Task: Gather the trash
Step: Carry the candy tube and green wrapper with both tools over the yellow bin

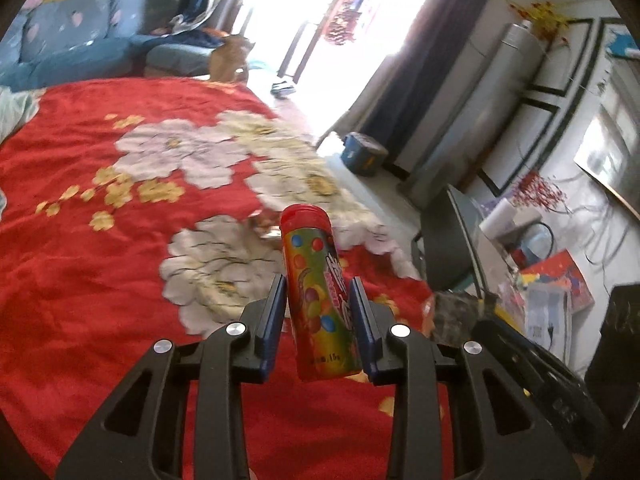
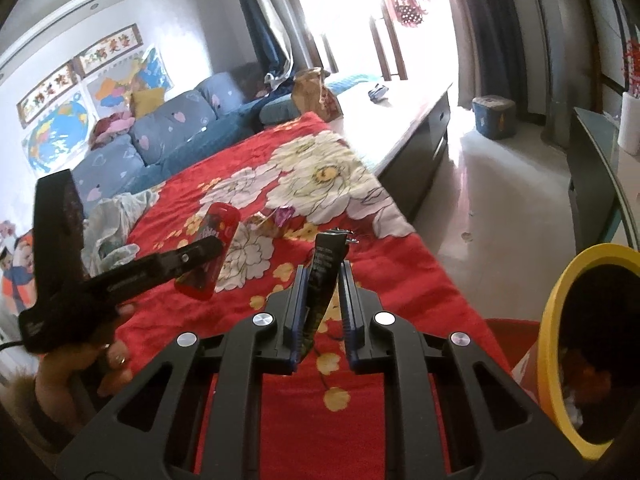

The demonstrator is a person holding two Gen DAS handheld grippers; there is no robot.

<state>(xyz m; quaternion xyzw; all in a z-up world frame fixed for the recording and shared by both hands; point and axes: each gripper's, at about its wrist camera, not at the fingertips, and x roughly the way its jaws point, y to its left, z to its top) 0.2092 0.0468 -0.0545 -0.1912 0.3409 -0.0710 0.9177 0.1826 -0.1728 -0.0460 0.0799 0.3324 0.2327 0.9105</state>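
Both loaded: left gripper [image 1: 320,300] clamped on candy tube [image 1: 316,288], long axis along the fingers, cap forward, lifted over the red blanket [image 1: 100,280]; right gripper [image 2: 322,292] pinching dark wrapper [image 2: 326,264], nearer the yellow-rimmed bin [image 2: 550,320] at its right.

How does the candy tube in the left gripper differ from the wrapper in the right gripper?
The candy tube is a rigid, round container with a red cap and bright candy print; the wrapper is a thin, flat, dark strip. The tube fills a wide gap between the left gripper jaws; the right gripper jaws are nearly together on the wrapper. Both are held off the red floral blanket.
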